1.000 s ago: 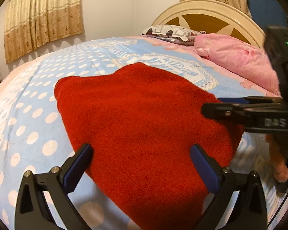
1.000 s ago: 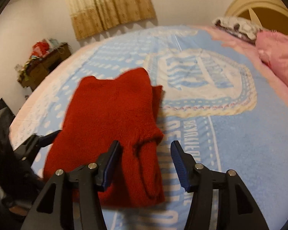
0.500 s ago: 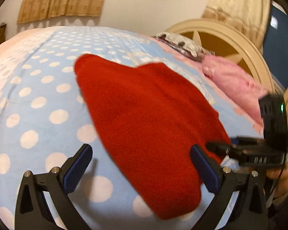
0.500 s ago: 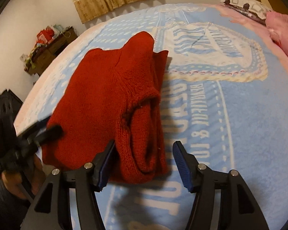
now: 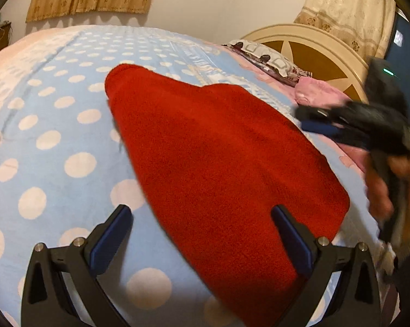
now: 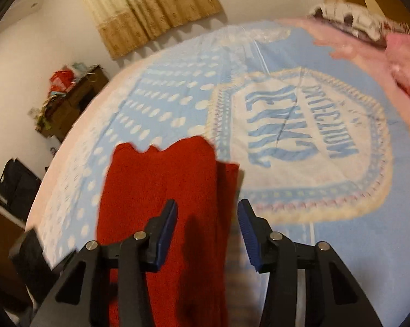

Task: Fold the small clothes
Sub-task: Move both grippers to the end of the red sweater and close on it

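One red knit garment (image 5: 221,163), folded into a long slab, lies flat on the dotted blue bed (image 5: 49,136). Two grippers: left gripper (image 5: 202,234) fingers spread, empty; right gripper (image 6: 206,229) fingers closing above the garment, nothing pinched.
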Demonstrator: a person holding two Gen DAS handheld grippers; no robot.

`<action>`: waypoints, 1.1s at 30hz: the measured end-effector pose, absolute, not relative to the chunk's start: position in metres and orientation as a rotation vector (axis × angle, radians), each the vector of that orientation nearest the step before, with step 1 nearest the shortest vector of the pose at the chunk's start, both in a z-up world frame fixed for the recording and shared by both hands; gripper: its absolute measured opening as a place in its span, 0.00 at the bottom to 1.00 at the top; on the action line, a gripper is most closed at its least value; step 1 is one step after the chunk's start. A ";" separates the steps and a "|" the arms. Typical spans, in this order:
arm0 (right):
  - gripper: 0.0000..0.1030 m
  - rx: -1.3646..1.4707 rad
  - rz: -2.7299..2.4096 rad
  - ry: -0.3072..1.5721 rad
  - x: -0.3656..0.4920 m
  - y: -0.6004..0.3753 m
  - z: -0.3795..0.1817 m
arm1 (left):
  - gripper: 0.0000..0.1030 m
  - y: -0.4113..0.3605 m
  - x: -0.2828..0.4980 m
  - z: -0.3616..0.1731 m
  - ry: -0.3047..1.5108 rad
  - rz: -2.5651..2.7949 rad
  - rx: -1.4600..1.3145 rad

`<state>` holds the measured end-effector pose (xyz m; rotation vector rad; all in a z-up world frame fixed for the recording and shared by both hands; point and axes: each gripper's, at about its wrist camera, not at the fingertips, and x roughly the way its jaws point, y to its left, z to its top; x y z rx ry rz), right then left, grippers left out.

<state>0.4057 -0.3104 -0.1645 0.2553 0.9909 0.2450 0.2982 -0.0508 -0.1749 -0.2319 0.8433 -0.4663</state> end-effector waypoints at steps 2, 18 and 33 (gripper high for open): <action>0.46 0.311 0.264 1.050 0.425 -0.312 -0.182 | 1.00 -0.050 0.298 -0.176 0.847 -0.472 -0.236; 0.65 0.368 0.397 1.017 0.455 -0.320 -0.211 | 1.00 -0.054 0.296 -0.175 0.856 -0.482 -0.220; 0.48 0.434 0.510 1.015 0.468 -0.307 -0.220 | 1.00 -0.054 0.300 -0.177 0.872 -0.500 -0.224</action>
